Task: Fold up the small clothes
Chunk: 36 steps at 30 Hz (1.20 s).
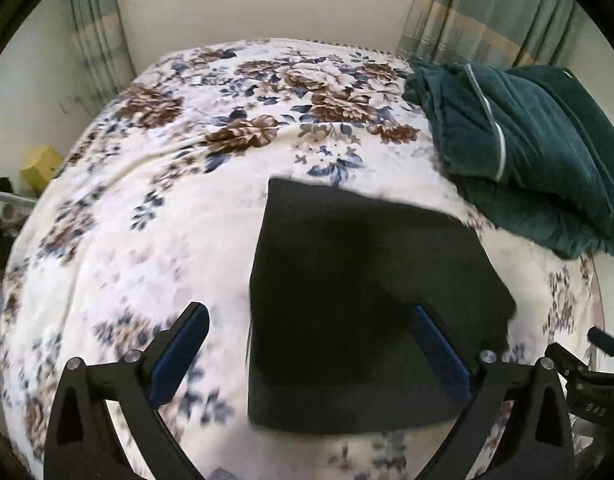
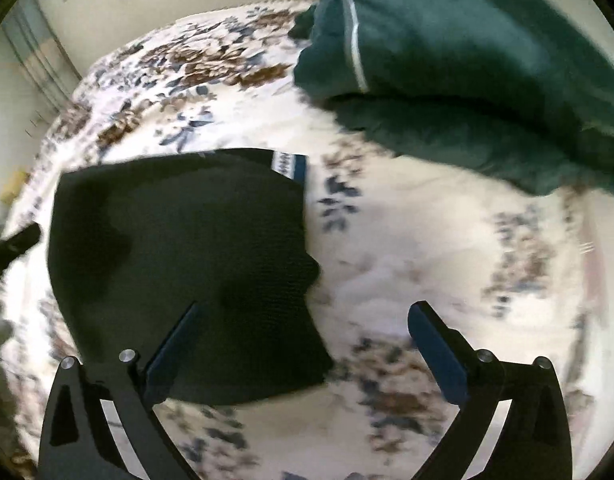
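Lower centre of both views: folded black garment [image 1: 371,312] lies flat, motion-blurred. Left gripper [image 1: 307,354] and right gripper [image 2: 303,354] spread wide, released. Green bedding [image 2: 467,64] cut off upper right.

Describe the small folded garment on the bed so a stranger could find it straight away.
Start at the bed with the floral blanket. At one side lies a bulky teal bedding pile; beside it, nearer the camera, sits the black folded garment. It is flat, plain black and squared off, unlike the thick teal pile.

Matt black knit garment [image 2: 187,240], plush bedspread [image 1: 147,200]
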Available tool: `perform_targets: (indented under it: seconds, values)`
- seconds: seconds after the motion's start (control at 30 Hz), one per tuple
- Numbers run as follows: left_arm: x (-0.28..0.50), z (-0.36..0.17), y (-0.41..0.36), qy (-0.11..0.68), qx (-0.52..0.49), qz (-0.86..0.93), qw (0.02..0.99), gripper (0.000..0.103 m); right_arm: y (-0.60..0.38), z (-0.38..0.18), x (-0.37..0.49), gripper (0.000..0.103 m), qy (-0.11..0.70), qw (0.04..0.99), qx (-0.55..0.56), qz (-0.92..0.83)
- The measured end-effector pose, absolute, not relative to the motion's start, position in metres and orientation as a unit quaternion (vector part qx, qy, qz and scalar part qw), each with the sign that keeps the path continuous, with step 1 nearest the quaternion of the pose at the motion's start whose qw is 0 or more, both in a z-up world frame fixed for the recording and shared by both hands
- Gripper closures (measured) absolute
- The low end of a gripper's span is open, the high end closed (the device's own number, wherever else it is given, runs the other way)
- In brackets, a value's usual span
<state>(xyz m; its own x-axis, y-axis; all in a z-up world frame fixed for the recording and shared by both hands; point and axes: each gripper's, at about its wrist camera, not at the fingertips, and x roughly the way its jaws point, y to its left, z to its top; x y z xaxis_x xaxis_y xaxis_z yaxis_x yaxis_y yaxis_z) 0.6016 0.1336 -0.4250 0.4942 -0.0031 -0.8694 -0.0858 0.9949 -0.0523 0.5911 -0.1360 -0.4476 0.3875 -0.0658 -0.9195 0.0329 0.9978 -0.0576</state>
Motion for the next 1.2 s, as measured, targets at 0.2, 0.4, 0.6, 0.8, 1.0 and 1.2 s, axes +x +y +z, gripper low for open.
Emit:
perform_targets:
  seconds: [0.2, 0.4, 0.6, 0.8, 1.0, 1.2]
  values:
    - [0.512, -0.377, 0.104, 0.484, -0.016, 0.042, 0.874, 0.000, -0.137, -0.400, 0.511, 0.000, 0.537, 0.843, -0.021, -0.034]
    - [0.432, -0.305, 0.081, 0.452, 0.000, 0.047, 0.891, 0.000, -0.144, -0.321, 0.426, 0.000, 0.498, 0.866, -0.022, -0.037]
    - [0.357, -0.224, 0.066, 0.402, 0.013, 0.037, 0.915, 0.000, -0.156, -0.220, 0.336, 0.000, 0.445, 0.894, -0.024, -0.049]
    - [0.289, -0.165, 0.058, 0.376, 0.005, 0.027, 0.926, 0.000, -0.160, -0.132, 0.256, 0.000, 0.394, 0.917, -0.026, -0.049]
    - [0.238, -0.122, 0.054, 0.343, 0.003, 0.023, 0.939, 0.000, -0.159, -0.066, 0.182, 0.000, 0.344, 0.937, -0.030, -0.048]
    - [0.205, -0.095, 0.055, 0.315, -0.002, 0.025, 0.949, 0.000, -0.159, -0.035, 0.136, 0.000, 0.324, 0.945, -0.025, -0.037]
